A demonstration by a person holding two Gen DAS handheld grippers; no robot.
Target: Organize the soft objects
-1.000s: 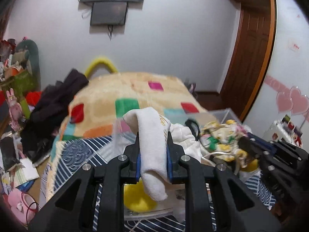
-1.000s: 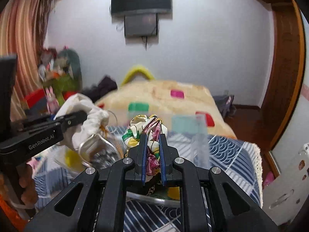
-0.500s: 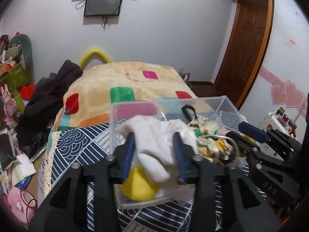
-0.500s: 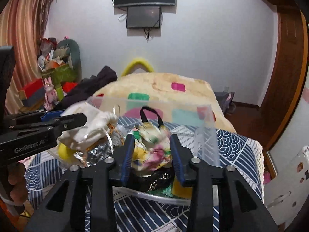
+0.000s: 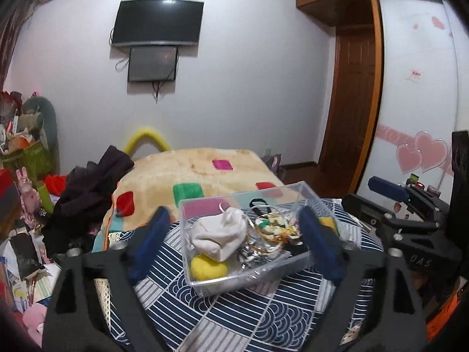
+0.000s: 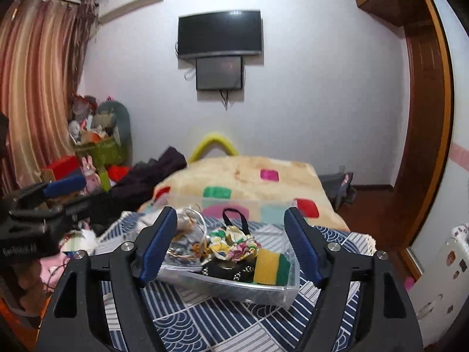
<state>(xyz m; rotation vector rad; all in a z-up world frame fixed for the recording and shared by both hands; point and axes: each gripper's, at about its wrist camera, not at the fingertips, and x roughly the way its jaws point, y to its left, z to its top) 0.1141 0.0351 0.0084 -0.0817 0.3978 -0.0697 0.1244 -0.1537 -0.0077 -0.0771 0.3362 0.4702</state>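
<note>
White sock (image 5: pixel 218 236), floral cloth (image 6: pixel 234 242) inside clear box (image 5: pixel 240 283); both grippers' jaws wide, empty.

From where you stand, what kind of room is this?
Most likely a bedroom: a bed under a patchwork blanket, a wall-mounted TV, and a wardrobe with heart stickers.
</note>
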